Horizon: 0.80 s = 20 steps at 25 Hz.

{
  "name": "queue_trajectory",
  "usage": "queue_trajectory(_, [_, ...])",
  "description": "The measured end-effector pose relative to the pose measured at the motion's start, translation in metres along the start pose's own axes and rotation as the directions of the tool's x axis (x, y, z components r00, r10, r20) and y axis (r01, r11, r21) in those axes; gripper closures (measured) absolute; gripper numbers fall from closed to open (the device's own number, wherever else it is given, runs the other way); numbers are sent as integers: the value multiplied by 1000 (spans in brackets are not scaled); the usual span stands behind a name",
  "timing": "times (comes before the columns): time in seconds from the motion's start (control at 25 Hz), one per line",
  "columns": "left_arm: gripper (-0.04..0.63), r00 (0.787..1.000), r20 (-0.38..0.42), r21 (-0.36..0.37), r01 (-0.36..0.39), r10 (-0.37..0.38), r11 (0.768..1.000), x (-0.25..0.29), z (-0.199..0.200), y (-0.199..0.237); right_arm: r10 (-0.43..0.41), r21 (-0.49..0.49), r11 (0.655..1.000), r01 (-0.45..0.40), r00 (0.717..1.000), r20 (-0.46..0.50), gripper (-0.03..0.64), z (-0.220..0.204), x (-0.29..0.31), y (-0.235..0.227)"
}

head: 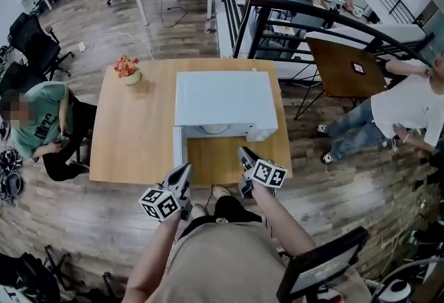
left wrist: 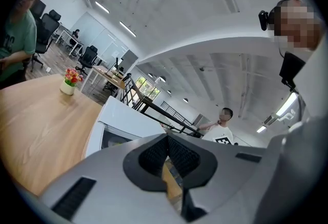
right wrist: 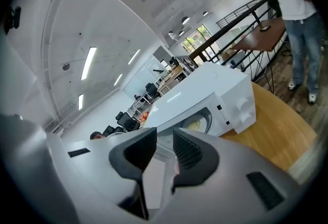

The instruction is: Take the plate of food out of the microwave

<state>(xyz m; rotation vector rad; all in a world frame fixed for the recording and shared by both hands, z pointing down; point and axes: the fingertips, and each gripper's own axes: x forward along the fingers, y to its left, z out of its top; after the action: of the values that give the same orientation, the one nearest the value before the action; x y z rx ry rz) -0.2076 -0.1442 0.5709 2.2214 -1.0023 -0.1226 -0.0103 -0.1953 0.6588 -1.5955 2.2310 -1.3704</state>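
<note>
Spillage of the food is judged the chief risk from here. The plate [head: 214, 129] is set flat inside the open microwave [head: 223, 97], toward the back of the cavity. Only its rim can be pinched, so a grip taken on one side could let it tip as it is drawn out. Its rim could also be knocked against the cavity's edge or against the door [head: 179, 149], which is swung open at the left.

The plate is round, so no long axis can be told; its face is turned up.

The left gripper [head: 184, 171] is held at the near edge of the table [head: 132, 135], its jaws pressed together on nothing; they would have to be opened before any grip. The right gripper [head: 244, 154] is held with its jaws parted a little, nothing between them.
</note>
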Motion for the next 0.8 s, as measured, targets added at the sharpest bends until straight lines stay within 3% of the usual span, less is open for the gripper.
queue_trajectory(0.28, [592,997,-9,-10,-76,76,997,21,8,20,-99,54,993,102,994,-54,529,-17,92,-67])
queue_trajectory(0.52, [592,992,-36,0,-120,120,993,45,-1,19,-195,186,959,213,974,-111,528,-44,151,-132])
queue_trajectory(0.6, [592,990,-33,-8,-134,134,991,46,0,20,-203,220,949,226,972,-122,457,-53,166,-142])
queue_trajectory(0.8, [592,985,-38,-7,-170,169,985,45,3,32,-266,258,919,299,952,-152,453,-73,202,-164])
